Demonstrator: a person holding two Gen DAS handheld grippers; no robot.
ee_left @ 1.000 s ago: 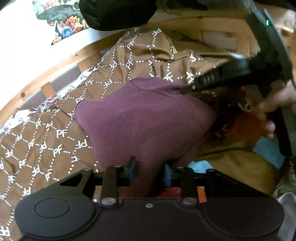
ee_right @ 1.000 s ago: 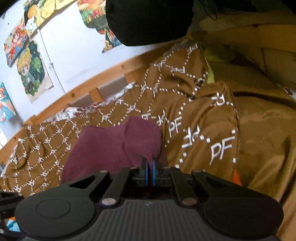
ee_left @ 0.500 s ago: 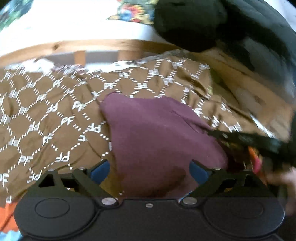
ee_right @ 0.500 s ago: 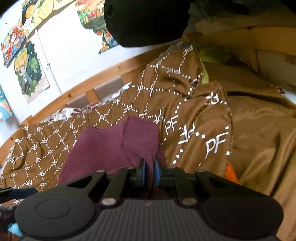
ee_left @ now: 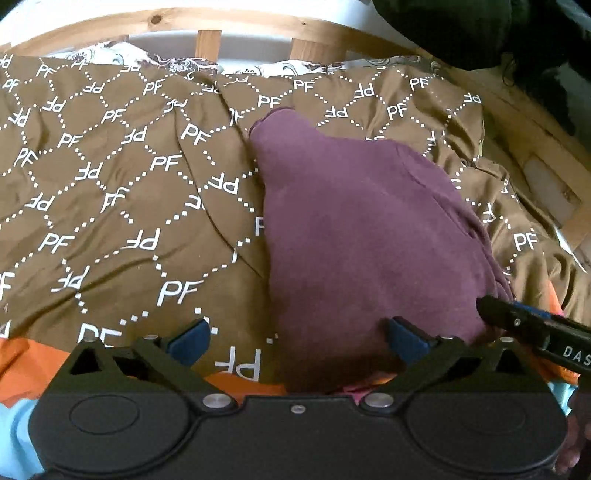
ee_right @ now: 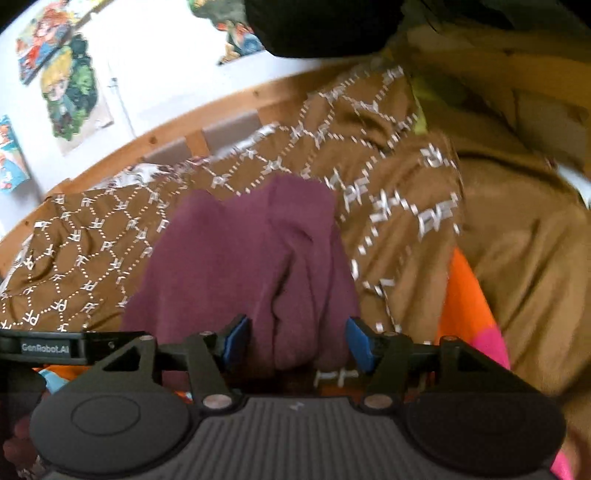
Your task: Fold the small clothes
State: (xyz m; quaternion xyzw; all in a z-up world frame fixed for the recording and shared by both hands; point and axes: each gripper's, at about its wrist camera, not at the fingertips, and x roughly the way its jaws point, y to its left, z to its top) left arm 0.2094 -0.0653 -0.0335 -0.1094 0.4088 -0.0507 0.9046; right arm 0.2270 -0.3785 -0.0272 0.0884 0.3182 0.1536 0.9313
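A purple garment (ee_left: pixel 354 236) is seen lying in a loose heap on a brown bedspread (ee_left: pixel 110 192) printed with white dotted diamonds and "PF" letters. Its far corner is raised in a small peak, and folds are gathered along its right side in the left wrist view. The left gripper (ee_left: pixel 295 339) is held over the near edge of the garment with its jaws spread wide; they have just been opening. The blue pads (ee_left: pixel 188 338) are seen apart from the cloth on either side: the near edge of the garment lies between them but is not pressed. The right gripper (ee_right: pixel 295 341) is held at the bunched near end of the garment, seen in the right wrist view (ee_right: pixel 258 258). Its jaws have also just been opening and stand partly apart, with the folds of cloth lying between the pads (ee_right: pixel 236 339); no pressing on the cloth is made out, though that view is blurred. In the left wrist view a finger of the right gripper (ee_left: pixel 532 328) is seen just at the garment's right edge. Orange cloth (ee_right: pixel 465 295) is noted under the bedspread's near edge. A wooden bed rail (ee_left: pixel 207 22) is seen behind the bedspread, and cartoon posters (ee_right: pixel 70 92) are noted on the white wall beyond.
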